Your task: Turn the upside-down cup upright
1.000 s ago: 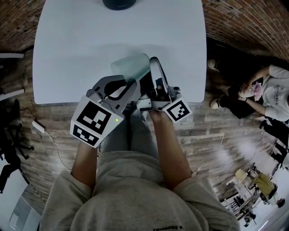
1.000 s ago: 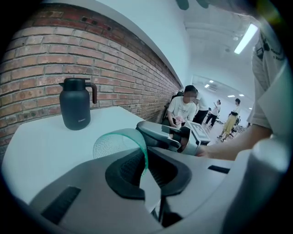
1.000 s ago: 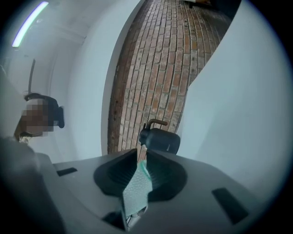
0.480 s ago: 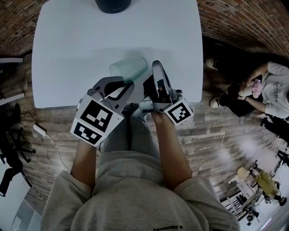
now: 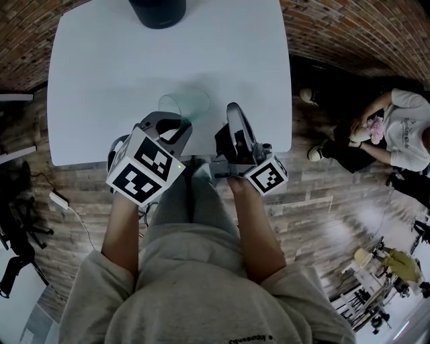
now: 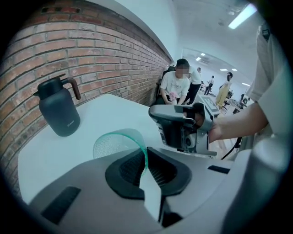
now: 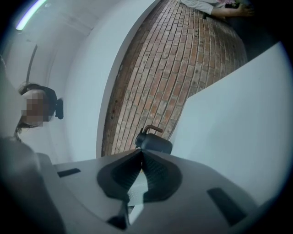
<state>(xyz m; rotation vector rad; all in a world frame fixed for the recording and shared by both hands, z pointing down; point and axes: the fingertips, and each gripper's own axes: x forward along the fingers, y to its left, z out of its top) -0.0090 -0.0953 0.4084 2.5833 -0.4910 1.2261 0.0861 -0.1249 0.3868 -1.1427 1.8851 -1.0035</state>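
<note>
Left gripper view: left gripper [image 6: 145, 161] pinches the clear cup's [image 6: 114, 144] rim, likely tipping it upright; right gripper [image 7: 140, 157], just beside, is closed and empty.

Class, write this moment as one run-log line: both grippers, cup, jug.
left gripper: shut on cup rim | right gripper: shut, empty, right of cup | jug: upright, far end of table

A white table [image 5: 101, 67] stands on a wood-plank floor [image 5: 316, 201] beside a brick wall [image 6: 91, 59] under ceiling strip lights [image 6: 241, 14].

Green-tinted cup [image 6: 114, 144] clamped in left hand-held gripper [image 6: 146, 161].
</note>
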